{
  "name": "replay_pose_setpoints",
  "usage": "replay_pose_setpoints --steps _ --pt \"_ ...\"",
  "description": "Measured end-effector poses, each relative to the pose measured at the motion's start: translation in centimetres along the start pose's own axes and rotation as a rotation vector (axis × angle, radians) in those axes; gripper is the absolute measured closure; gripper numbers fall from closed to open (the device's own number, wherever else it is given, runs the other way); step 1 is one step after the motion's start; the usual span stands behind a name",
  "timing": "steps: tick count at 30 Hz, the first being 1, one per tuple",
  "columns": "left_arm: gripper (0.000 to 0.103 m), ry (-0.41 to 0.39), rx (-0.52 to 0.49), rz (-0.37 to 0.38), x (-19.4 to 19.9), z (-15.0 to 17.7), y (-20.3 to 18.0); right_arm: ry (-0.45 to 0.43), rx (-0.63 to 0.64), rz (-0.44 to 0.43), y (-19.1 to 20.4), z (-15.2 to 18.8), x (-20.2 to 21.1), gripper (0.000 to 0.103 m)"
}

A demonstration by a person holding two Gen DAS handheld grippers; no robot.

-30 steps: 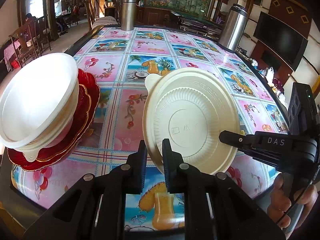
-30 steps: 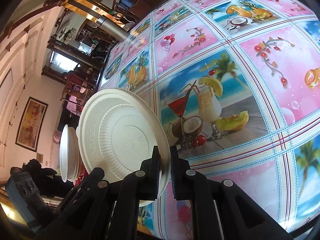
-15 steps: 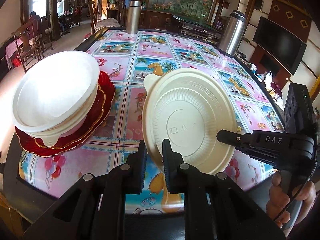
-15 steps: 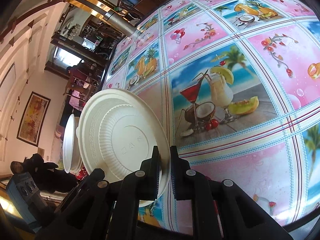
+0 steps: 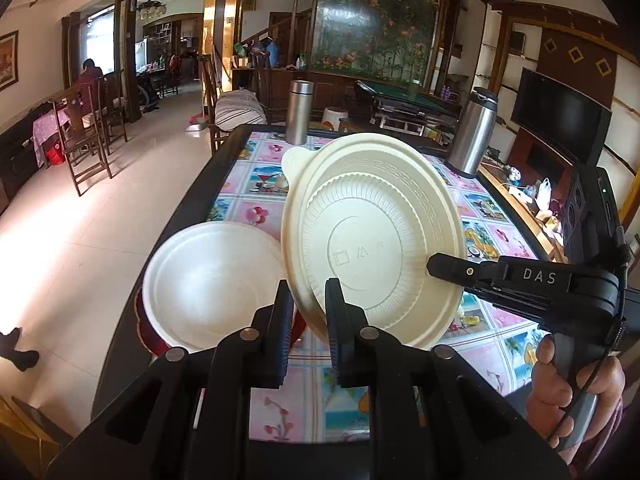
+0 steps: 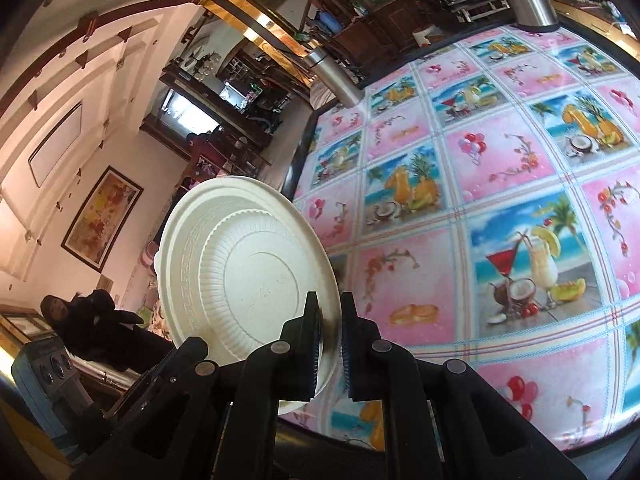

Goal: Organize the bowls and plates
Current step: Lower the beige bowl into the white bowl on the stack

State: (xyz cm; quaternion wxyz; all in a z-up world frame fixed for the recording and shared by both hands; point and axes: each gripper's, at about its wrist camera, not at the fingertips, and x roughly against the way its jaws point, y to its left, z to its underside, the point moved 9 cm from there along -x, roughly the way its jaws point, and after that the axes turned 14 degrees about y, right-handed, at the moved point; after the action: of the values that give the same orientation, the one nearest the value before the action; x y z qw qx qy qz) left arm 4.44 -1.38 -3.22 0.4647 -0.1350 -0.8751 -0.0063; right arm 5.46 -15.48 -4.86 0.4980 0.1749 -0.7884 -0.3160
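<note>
Jaws of my left gripper (image 5: pixel 307 320) were clamped on the near rim of a cream round disposable plate (image 5: pixel 374 240), held on edge above the table (image 5: pixel 486 344). My right gripper (image 6: pixel 330 350) pinched the same plate's rim from the other side. Just left sat a white disposable bowl (image 5: pixel 212 280) stacked on red scalloped plates (image 5: pixel 146 330). Farther back stood two steel flasks (image 5: pixel 299 111).

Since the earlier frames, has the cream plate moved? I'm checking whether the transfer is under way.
Yes. The cream plate, gripped at its rim by both grippers, now overlaps the white bowl on the red plates; earlier, tablecloth showed between them.
</note>
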Motion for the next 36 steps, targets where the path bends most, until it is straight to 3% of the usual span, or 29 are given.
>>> replay_pose_setpoints --steps 8,16,25,36 --pt "0.089 0.099 0.119 -0.017 -2.0 -0.7 7.0 0.084 0.062 -0.020 6.4 -1.9 -6.6 0.093" --pt "0.088 0.184 0.195 0.004 -4.7 1.0 9.7 0.171 0.077 0.013 7.6 -1.0 -12.3 0.093" --pt "0.087 0.234 0.197 -0.003 -6.5 1.8 10.2 0.172 0.065 0.049 6.8 -1.0 -13.4 0.091" --pt "0.086 0.229 0.170 -0.043 -5.8 2.5 10.8 0.189 0.076 0.049 6.8 -1.0 -14.1 0.089"
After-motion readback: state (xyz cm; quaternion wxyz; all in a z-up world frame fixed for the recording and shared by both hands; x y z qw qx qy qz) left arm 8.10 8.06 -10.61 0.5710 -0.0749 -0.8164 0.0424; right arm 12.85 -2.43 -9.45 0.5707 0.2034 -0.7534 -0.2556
